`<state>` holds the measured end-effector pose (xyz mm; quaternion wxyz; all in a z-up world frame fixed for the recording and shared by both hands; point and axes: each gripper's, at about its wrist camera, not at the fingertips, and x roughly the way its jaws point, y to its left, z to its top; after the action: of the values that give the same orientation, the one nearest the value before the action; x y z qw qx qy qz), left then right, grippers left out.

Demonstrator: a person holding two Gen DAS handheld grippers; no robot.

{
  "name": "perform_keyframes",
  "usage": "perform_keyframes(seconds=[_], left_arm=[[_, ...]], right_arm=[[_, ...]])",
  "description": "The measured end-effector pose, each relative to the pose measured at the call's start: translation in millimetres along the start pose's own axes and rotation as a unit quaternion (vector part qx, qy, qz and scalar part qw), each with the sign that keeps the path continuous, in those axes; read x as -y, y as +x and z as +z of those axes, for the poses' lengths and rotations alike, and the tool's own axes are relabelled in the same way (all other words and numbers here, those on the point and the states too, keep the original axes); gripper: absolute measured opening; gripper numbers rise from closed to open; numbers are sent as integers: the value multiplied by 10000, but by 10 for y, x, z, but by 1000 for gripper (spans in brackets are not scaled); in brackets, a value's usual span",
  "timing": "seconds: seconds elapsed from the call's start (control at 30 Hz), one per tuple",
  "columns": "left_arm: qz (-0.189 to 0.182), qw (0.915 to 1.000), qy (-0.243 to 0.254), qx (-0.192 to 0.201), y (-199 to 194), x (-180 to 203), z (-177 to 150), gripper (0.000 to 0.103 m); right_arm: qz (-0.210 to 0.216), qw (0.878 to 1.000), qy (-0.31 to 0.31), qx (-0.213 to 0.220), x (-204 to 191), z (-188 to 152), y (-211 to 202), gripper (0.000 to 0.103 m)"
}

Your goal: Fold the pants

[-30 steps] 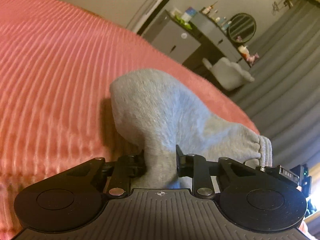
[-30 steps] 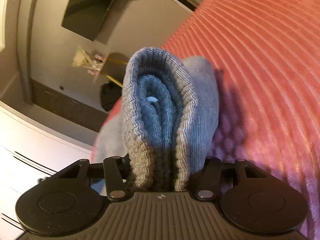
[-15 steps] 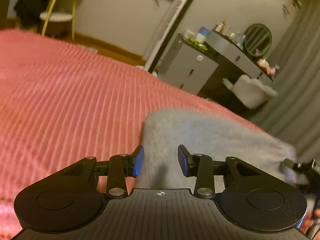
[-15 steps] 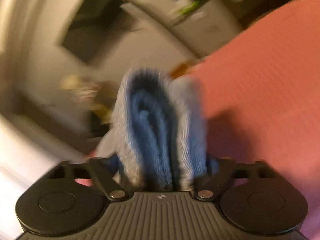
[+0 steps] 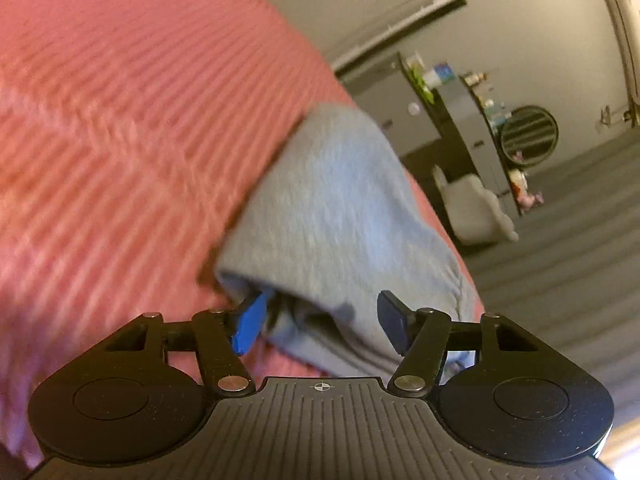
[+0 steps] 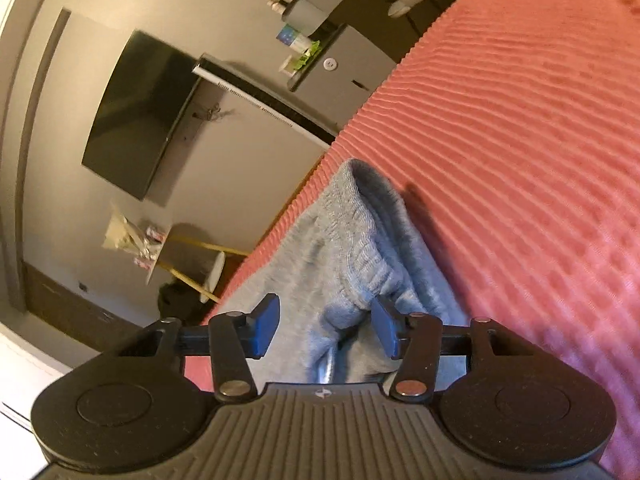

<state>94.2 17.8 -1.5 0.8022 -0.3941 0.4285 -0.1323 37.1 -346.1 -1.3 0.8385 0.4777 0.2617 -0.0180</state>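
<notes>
Ribbed coral-pink bedspread (image 5: 120,140) covers the bed and fills the left wrist view from 12 to 9 o'clock; grey curtains hang at 4 o'clock. Across the room, a dark flat wall screen (image 6: 136,116) hangs at 10 o'clock in the right wrist view, and a grey cabinet (image 6: 344,68) carries small bottles whose labels are too small to read. Folded grey knit pants (image 5: 340,216) lie on the bedspread. Both the left gripper (image 5: 320,320) and right gripper (image 6: 326,328) are spread, straddling the fabric without pinching it.
</notes>
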Motion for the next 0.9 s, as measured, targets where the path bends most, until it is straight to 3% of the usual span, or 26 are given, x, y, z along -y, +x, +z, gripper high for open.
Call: perform_keyframes(seconds=[0.1,0.2,0.27,0.3,0.33,0.37,0.43,0.47,0.7,0.8,0.9], left_arm=[[60,9999,70,-58,101,27,-3,65],[58,9998,-3,191,195,38,54,65],[258,9992,-79,289,301,38,76,65],[364,9987,-125,342,359,19,102,62],[414,9982,-210,385,384,-2,105,55],[346,9979,-312,455,388,-37,112,50],[244,9973,-206,656,300,-58,108,23],[202,9969,-11,754,238,-48,97,20],[281,9933,507,998,-50,36,-10,11],[552,9925,542,944,-76,62,-44,11],[652,9885,826,1087,-197,135,-70,13]], right_arm=[[-62,9996,256,-112,61,-74,94,53],[-33,9998,204,-57,26,-84,161,55],[9,9996,290,24,27,-84,240,55],[29,9993,358,80,20,-77,264,50],[-29,9991,407,115,33,-82,294,43],[-172,9990,387,125,35,-84,326,22],[-272,9990,327,111,27,-87,343,22],[-236,9993,252,135,4,-88,317,22],[161,9983,-159,544,-75,-261,-82,20],[-394,9982,-310,322,-34,-337,-18,20],[-471,9971,-539,245,-42,-324,-2,21]])
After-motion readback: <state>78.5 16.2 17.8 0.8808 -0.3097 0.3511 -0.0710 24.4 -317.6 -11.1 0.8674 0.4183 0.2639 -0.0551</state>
